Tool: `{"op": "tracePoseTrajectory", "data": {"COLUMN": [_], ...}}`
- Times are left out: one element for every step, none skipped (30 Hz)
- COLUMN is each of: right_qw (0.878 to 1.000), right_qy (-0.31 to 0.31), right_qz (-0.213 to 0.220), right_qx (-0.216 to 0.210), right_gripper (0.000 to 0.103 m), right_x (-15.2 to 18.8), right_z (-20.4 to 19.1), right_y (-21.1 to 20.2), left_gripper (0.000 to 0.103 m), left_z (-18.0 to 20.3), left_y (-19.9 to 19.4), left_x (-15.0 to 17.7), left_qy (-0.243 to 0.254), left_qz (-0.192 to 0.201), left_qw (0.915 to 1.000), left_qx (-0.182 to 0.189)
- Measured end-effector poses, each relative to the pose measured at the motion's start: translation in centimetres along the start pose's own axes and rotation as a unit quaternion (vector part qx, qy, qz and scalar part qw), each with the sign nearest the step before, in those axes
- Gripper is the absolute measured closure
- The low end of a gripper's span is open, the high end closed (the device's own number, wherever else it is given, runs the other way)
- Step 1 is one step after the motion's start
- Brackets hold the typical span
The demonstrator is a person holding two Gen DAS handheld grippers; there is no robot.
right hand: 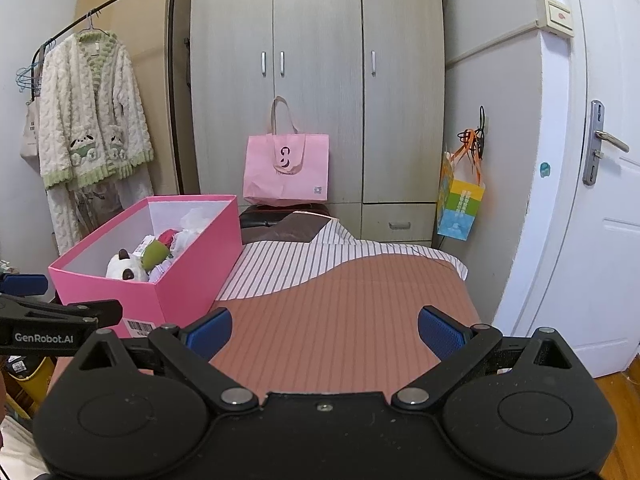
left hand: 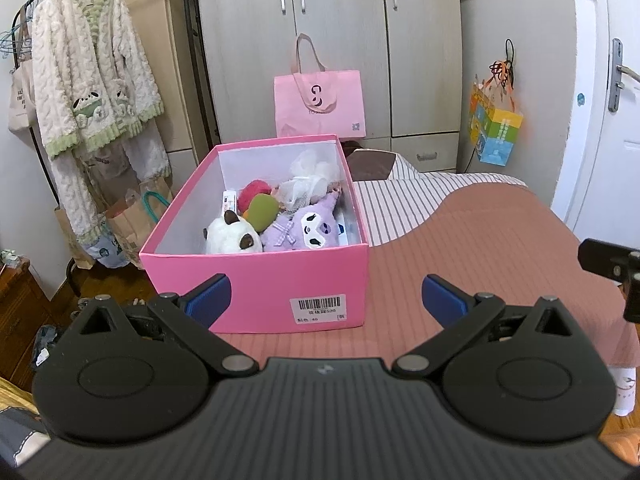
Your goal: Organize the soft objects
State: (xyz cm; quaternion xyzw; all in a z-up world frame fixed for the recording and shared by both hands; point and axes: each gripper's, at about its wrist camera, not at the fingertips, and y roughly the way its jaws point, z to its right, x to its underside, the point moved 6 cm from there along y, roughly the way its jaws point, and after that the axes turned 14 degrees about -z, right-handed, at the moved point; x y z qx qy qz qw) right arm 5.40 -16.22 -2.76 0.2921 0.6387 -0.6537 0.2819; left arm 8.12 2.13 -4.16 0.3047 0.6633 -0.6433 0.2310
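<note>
A pink cardboard box (left hand: 256,280) stands on the bed's reddish striped cover (left hand: 460,256). It holds several soft toys: a white plush with brown ears (left hand: 232,238), a purple plush (left hand: 304,230), a green and red toy (left hand: 262,208) and a white mesh pouf (left hand: 308,180). My left gripper (left hand: 326,302) is open and empty, just in front of the box's near wall. My right gripper (right hand: 324,334) is open and empty over the bare cover, to the right of the box (right hand: 172,276). The white plush (right hand: 124,266) shows in the right wrist view too.
A pink tote bag (right hand: 286,172) leans on the wardrobe (right hand: 316,60) behind the bed. A fluffy white and green robe (left hand: 92,80) hangs on a rack at left, paper bags (left hand: 132,220) below it. A colourful bag (right hand: 460,204) hangs at right near the white door (right hand: 600,200).
</note>
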Motion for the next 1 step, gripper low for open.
{"op": "tracePoseTrajectory", "data": {"right_qw": [1.0], "right_qy": [0.0], "right_qz": [0.0], "right_qx": [0.0], "right_gripper": [0.002], "right_x": [0.01], "right_z": [-0.01], "right_y": [0.0], "left_gripper": [0.0], "left_z": [0.06], "left_y": [-0.05], "left_x": [0.03], "left_qy": [0.0], "left_qz": [0.001], "left_qw": [1.0], "left_qx": [-0.001]}}
